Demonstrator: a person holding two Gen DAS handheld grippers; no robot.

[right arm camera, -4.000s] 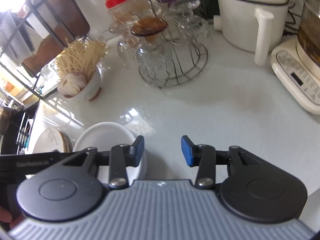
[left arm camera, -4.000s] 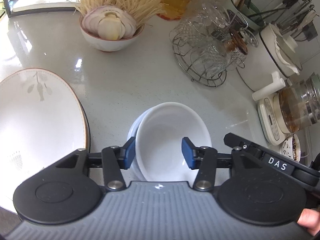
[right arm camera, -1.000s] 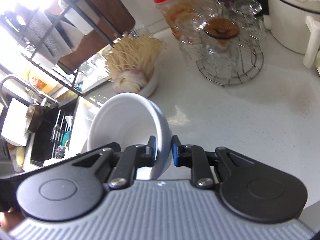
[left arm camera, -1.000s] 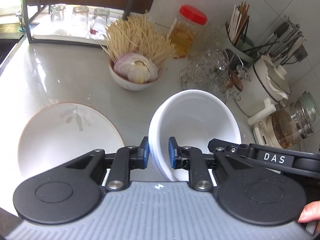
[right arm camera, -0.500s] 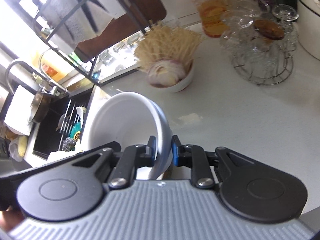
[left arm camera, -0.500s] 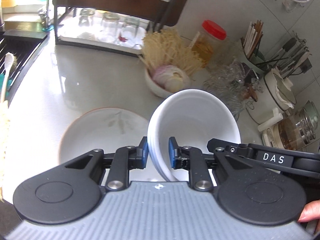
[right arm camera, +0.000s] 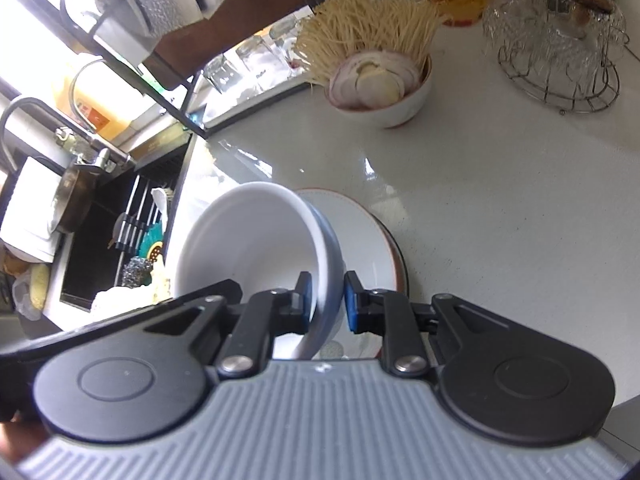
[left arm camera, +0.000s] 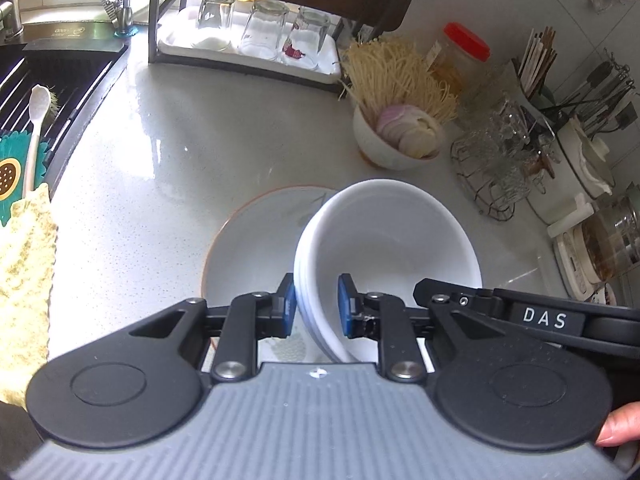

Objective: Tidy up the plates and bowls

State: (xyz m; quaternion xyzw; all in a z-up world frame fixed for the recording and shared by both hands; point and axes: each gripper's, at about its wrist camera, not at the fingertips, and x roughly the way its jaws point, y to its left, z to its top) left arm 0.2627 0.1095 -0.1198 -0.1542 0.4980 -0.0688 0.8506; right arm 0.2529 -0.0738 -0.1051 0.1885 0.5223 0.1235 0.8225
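Stacked white bowls [left arm camera: 384, 240], tilted and lifted off the countertop [left arm camera: 168, 152], are carried by both tools. Left gripper [left arm camera: 316, 306] is clenched on the stack's left rim wall; right gripper [right arm camera: 325, 302] is clenched on the opposite rim. Beneath the bowls sits an orange-rimmed plate [left arm camera: 248, 248]. Beyond it stands a bowl of noodles and sliced onion [left arm camera: 394, 136].

the white bowls [left arm camera: 384, 236], what looks like a nested stack of two or three, hang tilted in the air above the plate [left arm camera: 256, 240], rim pinched on opposite sides. the plate, white with an orange-brown edge and a faint leaf print, lies flat on the pale counter, perhaps atop another dark-rimmed one [right arm camera: 394, 248].
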